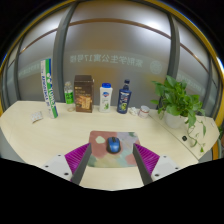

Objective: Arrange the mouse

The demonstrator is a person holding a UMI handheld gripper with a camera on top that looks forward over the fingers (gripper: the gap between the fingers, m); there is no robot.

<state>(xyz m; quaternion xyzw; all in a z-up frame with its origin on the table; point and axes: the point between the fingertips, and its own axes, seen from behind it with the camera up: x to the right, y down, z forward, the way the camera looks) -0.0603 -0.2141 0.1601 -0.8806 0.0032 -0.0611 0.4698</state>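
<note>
While the gripper (112, 168) hangs over the near edge of the pale tabletop (40, 135), the scene reads thus:

Tool: fingers spread apart, gripping nothing; magenta pads (78, 158) on their inner faces.
Mouse: small, rounded, blue mouse (114, 146) lying on a square, mottled mouse mat (101, 143), just ahead of the fingers and between their lines.
Beyond: a tall green-and-white tube (46, 88), a brown box (84, 92), a white bottle (105, 98) and a dark bottle (124, 96) in a row.
Right side: leafy potted plant (178, 99).
Backdrop: glass wall (110, 45) with lettering.
</note>
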